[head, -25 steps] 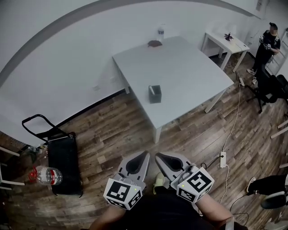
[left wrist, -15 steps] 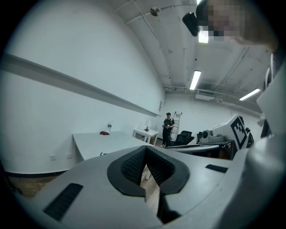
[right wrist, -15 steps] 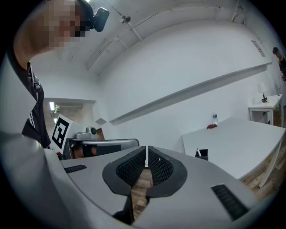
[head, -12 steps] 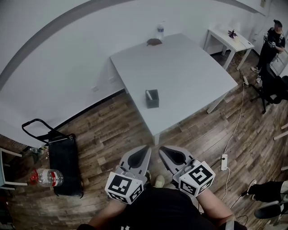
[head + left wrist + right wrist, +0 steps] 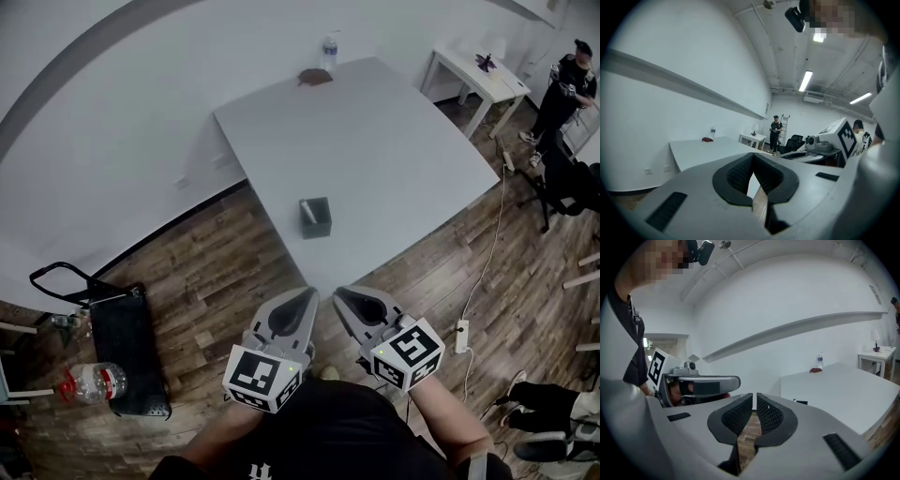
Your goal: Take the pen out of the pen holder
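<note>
A small black square pen holder [image 5: 316,217] stands near the front edge of the white table [image 5: 384,141], with a pale pen [image 5: 307,212] upright in it. Both grippers hang in front of the table over the wood floor, well short of the holder. My left gripper [image 5: 301,300] is shut with nothing in it, its pads meeting in the left gripper view [image 5: 752,164]. My right gripper [image 5: 344,300] is beside it, also shut and empty, with only a thin slit between its pads [image 5: 754,401]. The holder's top [image 5: 801,402] peeks over the right jaw.
A water bottle [image 5: 329,52] and a brown lump [image 5: 312,77] sit at the table's far edge. A small white side table [image 5: 473,75], a person [image 5: 562,89] and black chairs [image 5: 567,183] are at the right. A black cart [image 5: 127,337], a floor bottle [image 5: 89,382] and a power strip [image 5: 461,335] lie around.
The view has closed in on the table: the pen holder now sits lower and nearer. Both grippers have stayed shut and side by side, pointing at the table edge.
</note>
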Demonstrator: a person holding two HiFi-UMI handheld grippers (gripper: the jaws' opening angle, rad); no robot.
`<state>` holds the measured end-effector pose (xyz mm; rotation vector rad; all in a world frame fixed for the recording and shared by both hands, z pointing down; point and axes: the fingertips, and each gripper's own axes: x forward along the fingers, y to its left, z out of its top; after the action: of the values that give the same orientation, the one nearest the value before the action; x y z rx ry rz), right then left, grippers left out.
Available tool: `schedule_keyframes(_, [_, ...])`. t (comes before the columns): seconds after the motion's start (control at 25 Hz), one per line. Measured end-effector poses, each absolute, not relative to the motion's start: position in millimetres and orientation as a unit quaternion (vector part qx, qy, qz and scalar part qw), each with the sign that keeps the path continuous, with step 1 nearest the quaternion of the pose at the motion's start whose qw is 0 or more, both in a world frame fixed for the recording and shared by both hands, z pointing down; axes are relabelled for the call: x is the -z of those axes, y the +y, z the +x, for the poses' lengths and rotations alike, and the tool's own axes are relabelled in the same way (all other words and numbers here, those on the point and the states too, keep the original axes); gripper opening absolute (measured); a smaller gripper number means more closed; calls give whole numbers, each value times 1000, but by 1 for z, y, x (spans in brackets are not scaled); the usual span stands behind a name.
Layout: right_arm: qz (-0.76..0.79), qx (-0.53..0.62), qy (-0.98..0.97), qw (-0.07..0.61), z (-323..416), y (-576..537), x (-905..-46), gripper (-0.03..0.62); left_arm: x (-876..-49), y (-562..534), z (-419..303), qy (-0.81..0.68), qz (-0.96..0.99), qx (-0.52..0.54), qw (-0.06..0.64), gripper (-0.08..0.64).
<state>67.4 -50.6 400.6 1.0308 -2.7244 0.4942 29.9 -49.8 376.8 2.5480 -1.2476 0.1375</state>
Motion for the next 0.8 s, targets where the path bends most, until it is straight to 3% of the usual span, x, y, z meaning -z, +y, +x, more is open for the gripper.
schedule_keyframes(0.28, [363, -178, -904, 140, 53, -144, -440, 14, -394, -122, 5, -426, 886, -57, 171, 7])
schedule_keyframes(0.52, [365, -184, -885, 224, 40, -217, -498, 61, -418, -173, -11, -417, 885, -66, 195, 6])
schedule_keyframes(0.8, [356, -197, -862, 302, 29, -269, -563, 66, -440, -211, -25, -422, 875, -67, 229, 6])
